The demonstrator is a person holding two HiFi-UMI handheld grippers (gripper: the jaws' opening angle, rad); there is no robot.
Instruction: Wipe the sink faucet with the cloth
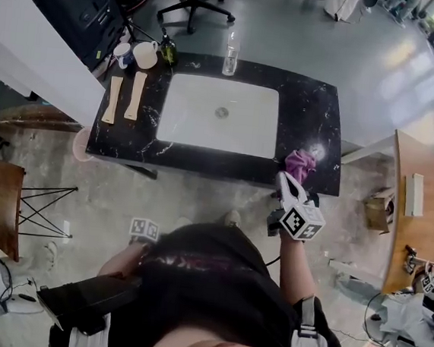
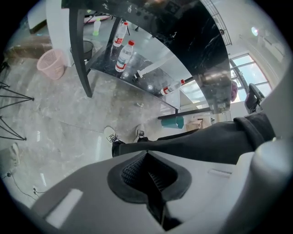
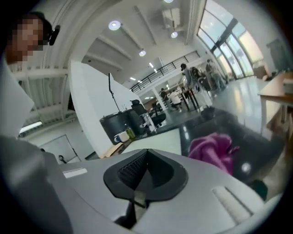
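Observation:
A purple cloth [image 1: 300, 164] lies crumpled on the black marble counter [image 1: 315, 110], near its front edge and right of the white sink [image 1: 219, 114]. My right gripper [image 1: 284, 178] hovers just in front of the cloth, its tips at the cloth's near edge. In the right gripper view the right gripper [image 3: 146, 151] is shut with nothing between its pads, and the cloth [image 3: 213, 149] sits ahead to the right. My left gripper [image 1: 144, 229] hangs low beside the person's left side. The left gripper view shows the left gripper [image 2: 147, 153] shut and pointing at the floor.
A clear bottle [image 1: 231, 52] stands at the sink's back rim. Two wooden boards [image 1: 124, 97], cups [image 1: 137, 53] and a green bottle [image 1: 168, 50] occupy the counter's left end. A pink bin [image 2: 50, 63] and a shelf with bottles [image 2: 124, 55] lie under the counter. A wooden table [image 1: 413, 203] stands right.

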